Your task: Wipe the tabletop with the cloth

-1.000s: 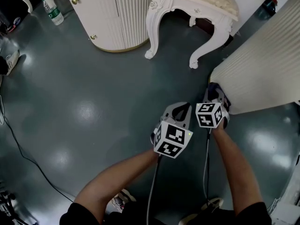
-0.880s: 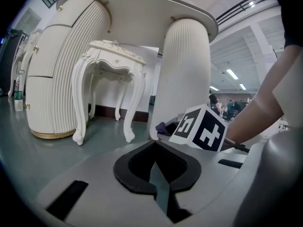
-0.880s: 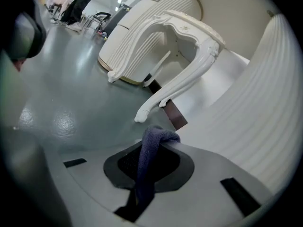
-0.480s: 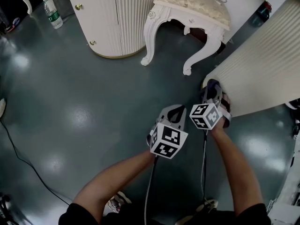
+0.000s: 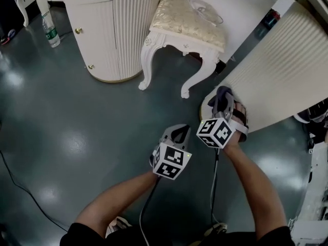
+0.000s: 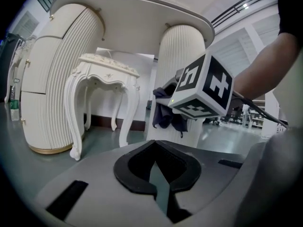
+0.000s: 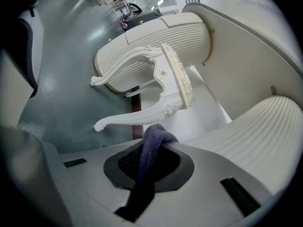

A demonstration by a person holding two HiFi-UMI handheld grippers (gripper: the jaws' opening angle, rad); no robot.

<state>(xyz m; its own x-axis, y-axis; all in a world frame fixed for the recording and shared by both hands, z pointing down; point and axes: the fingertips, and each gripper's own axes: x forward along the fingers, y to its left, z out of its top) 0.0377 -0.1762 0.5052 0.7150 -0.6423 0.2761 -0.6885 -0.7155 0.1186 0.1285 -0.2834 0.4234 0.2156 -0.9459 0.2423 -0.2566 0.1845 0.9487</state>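
A dark purple cloth (image 5: 221, 94) hangs from my right gripper (image 5: 223, 102), which is shut on it close to the fluted right pedestal (image 5: 277, 70) of the white dressing table. In the right gripper view the cloth (image 7: 150, 148) is pinched between the jaws of the right gripper (image 7: 149, 161) and droops toward the camera. My left gripper (image 5: 175, 134) hangs just left of and below the right one, over the floor; its jaws (image 6: 156, 168) meet with nothing between them. The tabletop (image 6: 142, 8) arches overhead in the left gripper view, where the cloth (image 6: 163, 115) also shows.
A white carved stool (image 5: 184, 29) with a cream cushion stands under the table between the left cabinet pedestal (image 5: 113, 29) and the right one. A water bottle (image 5: 49, 31) stands at far left. A cable (image 5: 20, 188) runs over the dark glossy floor.
The head camera has tipped up and shows more of the stool and table. Both grippers sit lower and further left in frame; the right one still holds the cloth by the pedestal.
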